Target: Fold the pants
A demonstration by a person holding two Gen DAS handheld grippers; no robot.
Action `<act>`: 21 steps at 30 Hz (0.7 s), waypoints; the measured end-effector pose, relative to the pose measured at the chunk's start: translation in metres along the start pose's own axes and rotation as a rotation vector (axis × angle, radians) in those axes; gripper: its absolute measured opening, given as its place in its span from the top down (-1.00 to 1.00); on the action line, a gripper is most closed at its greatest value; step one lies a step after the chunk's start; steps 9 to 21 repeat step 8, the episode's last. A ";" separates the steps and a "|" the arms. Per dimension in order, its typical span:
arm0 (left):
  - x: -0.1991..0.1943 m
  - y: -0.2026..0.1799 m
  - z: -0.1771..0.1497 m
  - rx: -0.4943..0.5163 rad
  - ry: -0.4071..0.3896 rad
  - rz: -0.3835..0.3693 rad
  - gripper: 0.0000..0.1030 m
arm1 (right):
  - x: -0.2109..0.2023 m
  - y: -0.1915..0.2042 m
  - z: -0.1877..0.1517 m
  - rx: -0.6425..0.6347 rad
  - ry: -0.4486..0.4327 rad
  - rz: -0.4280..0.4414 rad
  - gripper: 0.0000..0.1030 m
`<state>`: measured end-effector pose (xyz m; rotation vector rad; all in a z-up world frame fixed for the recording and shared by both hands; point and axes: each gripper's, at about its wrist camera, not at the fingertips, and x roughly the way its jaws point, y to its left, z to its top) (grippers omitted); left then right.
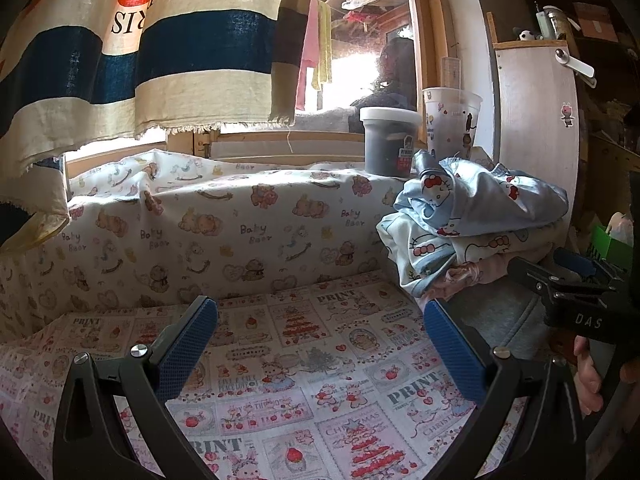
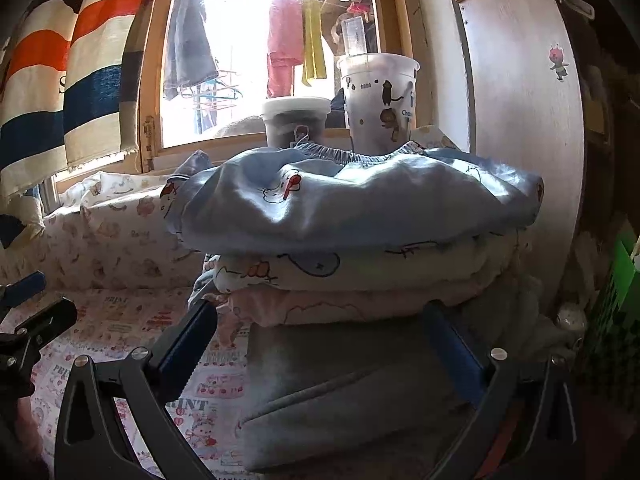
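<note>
Blue rubber pads on my left gripper (image 1: 320, 336) stand wide apart over the printed cloth (image 1: 280, 360) that covers the work surface, holding nothing. Behind it the baby-bear sheet (image 1: 200, 224) rises to the window sill, and the striped curtain (image 1: 140, 60) hangs at the far left.

Further right sits a pile of clothes against the white cabinet (image 2: 520, 120). At the bottom is the grey pants (image 2: 340, 392), which I judge to be the piece to fold; my right gripper (image 2: 320, 340) reaches over it with its jaws spread wide, gripping nothing. On top lie a pink garment (image 2: 320, 308), a cream one (image 2: 360, 268) and the light blue pants (image 2: 340, 204) with cartoon cats and an elastic waistband at the back. A dark tub (image 2: 296, 120) and a printed cup (image 2: 380, 100) stand on the sill behind.

The grey fabric looks thick, soft and fleecy, light but floppy; it should drape and sag, not slide. With garments resting on it, pulling may topple the pile. I would pinch the near seam edge or the waistband, each gripper at one corner.
</note>
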<state>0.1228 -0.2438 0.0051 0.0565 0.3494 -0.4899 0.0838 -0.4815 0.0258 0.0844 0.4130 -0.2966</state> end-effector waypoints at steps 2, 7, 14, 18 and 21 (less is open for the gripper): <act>0.000 0.001 0.000 -0.001 0.000 0.001 -0.99 | 0.000 0.001 0.000 -0.004 -0.002 0.000 -0.99; -0.001 0.002 0.000 -0.004 -0.002 0.007 -0.99 | -0.001 0.001 0.000 -0.011 -0.008 0.001 -0.99; -0.001 0.002 0.000 -0.005 -0.002 0.008 -0.99 | -0.001 0.001 0.000 -0.012 -0.009 0.001 -0.99; -0.001 0.002 0.000 -0.005 -0.002 0.008 -0.99 | -0.001 0.001 0.000 -0.012 -0.009 0.001 -0.99; -0.001 0.002 0.000 -0.005 -0.002 0.008 -0.99 | -0.001 0.001 0.000 -0.012 -0.009 0.001 -0.99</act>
